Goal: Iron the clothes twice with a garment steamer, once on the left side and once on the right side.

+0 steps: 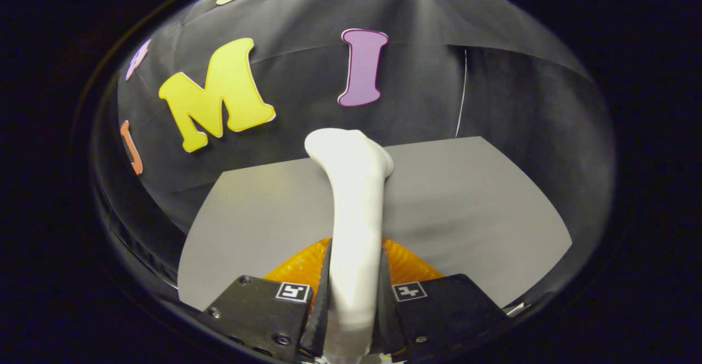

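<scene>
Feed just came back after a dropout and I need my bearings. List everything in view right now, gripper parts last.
garment steamer: one, white, handle clamped between the fingers, head rising ahead of them toward the wall
orange part: one, ribbed, translucent, showing on both sides of the handle just beyond the fingertips; cannot tell what it is
table: one, grey, under and beyond the steamer
thin line: one, pale, running down the black wall beyond the table
gripper: one, black, both fingers pressed on the steamer handle
</scene>
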Action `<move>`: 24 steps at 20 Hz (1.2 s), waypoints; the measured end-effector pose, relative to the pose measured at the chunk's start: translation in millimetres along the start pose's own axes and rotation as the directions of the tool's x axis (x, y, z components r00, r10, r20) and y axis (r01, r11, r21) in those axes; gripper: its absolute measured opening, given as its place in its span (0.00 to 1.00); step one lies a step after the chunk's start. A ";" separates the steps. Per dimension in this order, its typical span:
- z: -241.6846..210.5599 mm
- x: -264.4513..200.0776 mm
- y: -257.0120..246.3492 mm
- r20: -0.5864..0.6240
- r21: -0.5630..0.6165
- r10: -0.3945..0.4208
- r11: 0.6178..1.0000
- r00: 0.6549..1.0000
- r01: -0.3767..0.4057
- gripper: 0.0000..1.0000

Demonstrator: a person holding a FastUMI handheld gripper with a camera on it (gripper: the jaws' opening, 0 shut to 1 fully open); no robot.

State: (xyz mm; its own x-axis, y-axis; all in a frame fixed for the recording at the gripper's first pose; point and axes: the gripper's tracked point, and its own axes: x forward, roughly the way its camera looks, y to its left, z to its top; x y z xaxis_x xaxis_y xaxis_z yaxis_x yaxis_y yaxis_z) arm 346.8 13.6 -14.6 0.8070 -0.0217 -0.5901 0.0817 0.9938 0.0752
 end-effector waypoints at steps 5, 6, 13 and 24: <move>4.5 -46.6 26.3 0.136 0.016 0.058 0.998 0.989 -0.061 0.38; 7.0 -61.4 32.1 0.173 0.007 0.067 0.998 0.983 -0.070 0.38; 16.9 -168.4 88.0 0.397 -0.023 0.144 0.989 0.906 -0.147 0.37; 3.7 -308.1 213.6 0.661 -0.047 0.175 0.980 0.730 -0.193 0.37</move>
State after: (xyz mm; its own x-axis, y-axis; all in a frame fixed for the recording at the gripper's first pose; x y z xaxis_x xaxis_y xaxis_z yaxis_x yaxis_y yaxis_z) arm 117.7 232.2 186.3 0.9898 0.0862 0.1134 -0.1028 0.9833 0.1499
